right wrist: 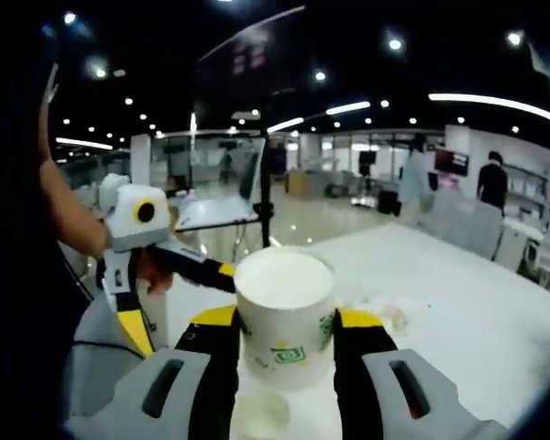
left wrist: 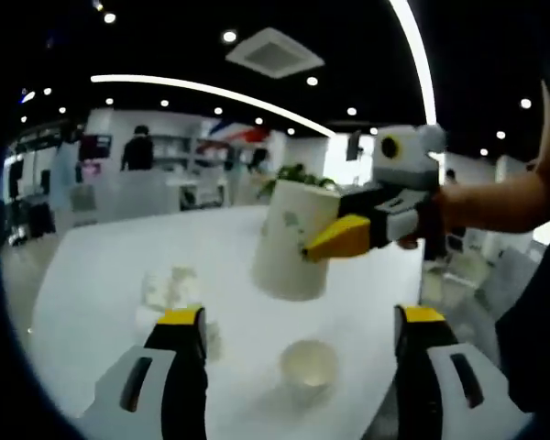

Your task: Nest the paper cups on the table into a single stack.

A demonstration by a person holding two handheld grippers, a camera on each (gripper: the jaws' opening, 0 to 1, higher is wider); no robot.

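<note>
My right gripper [right wrist: 285,323] is shut on a white paper cup [right wrist: 284,284] with a small green logo, held in the air over the white table [right wrist: 458,275]. In the left gripper view that cup [left wrist: 289,220] hangs tilted above the table, with the right gripper [left wrist: 317,243] reaching in from the right. Below it an upright paper cup [left wrist: 309,365] stands on the table, open end up, also seen low between my right jaws as the standing cup [right wrist: 261,414]. My left gripper [left wrist: 302,321] is open and holds nothing. Its jaws stand either side of the standing cup and short of it.
A blurry pale heap, likely more cups [left wrist: 171,289], lies on the table left of the standing cup; the same heap [right wrist: 385,312] lies beyond my right jaw. The left gripper [right wrist: 179,298] and a person's arm [right wrist: 69,215] show at the left. An office with people lies behind.
</note>
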